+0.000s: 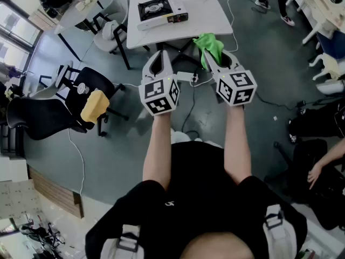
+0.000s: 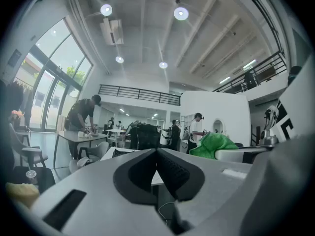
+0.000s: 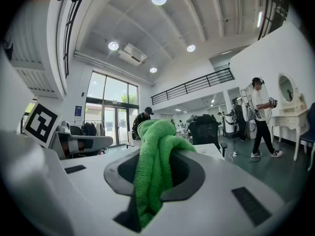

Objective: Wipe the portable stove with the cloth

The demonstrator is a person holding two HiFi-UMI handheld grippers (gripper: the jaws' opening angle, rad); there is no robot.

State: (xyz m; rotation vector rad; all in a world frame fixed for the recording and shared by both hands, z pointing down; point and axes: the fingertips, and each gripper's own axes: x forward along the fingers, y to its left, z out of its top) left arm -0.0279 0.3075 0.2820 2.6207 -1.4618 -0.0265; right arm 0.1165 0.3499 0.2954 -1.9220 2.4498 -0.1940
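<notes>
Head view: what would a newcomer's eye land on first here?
The bright green cloth stands out first, clamped in the right gripper and held in the air short of the white table. Next comes the portable stove sitting on that table, not yet touched. The left gripper is beside the right one, with its jaws together on nothing.

A bright green cloth (image 1: 209,46) is bunched and pinched between the right tongs (image 3: 153,178), short of the white tabletop (image 1: 207,12), where the black-topped portable stove (image 1: 159,12) is laid flat.
</notes>
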